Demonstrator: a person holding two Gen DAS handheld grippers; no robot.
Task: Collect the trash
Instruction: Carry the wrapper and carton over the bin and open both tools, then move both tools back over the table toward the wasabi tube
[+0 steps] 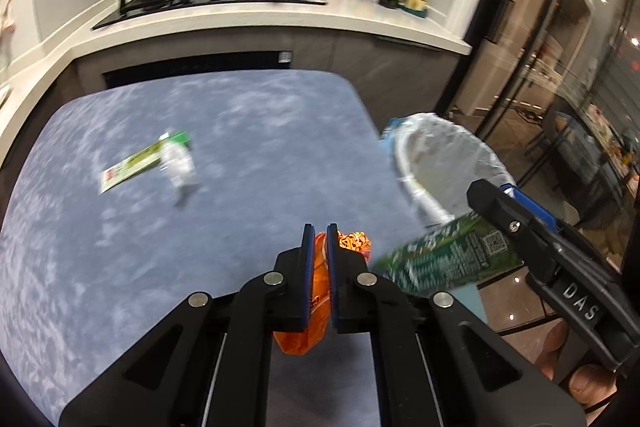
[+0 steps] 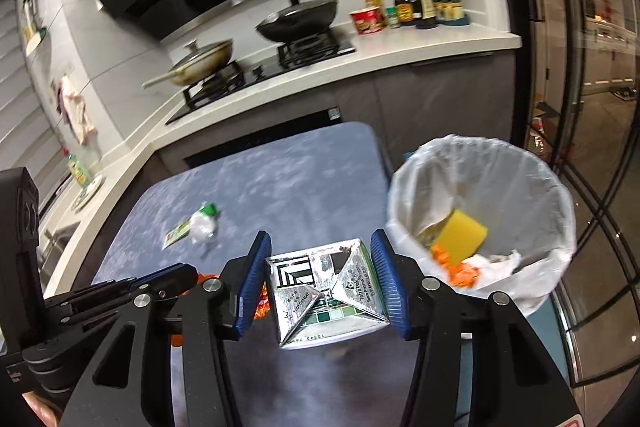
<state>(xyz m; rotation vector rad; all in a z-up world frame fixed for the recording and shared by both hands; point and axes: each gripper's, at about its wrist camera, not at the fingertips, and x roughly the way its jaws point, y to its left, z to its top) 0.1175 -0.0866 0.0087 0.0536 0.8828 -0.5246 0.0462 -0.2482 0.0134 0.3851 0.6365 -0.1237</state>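
My left gripper [image 1: 320, 231] is shut on an orange snack wrapper [image 1: 310, 307] above the blue-grey table [image 1: 120, 267]. My right gripper [image 2: 320, 247] is shut on a green drink carton [image 2: 326, 297], its silver folded end facing the camera; the carton also shows in the left wrist view [image 1: 444, 255], held by the right gripper just left of the bin. The white-lined trash bin [image 2: 480, 211] stands right of the table and holds a yellow sponge [image 2: 460, 235], orange scraps and crumpled paper. A crushed plastic bottle [image 2: 202, 223] and a green flat wrapper [image 2: 178, 231] lie on the table.
A kitchen counter [image 2: 400, 47] runs behind the table with a stove, two lidded pans [image 2: 296, 19], a noodle cup and sauce bottles. A glass wall [image 2: 592, 147] is at the right. The left gripper's body [image 2: 100, 295] sits close at my right gripper's left.
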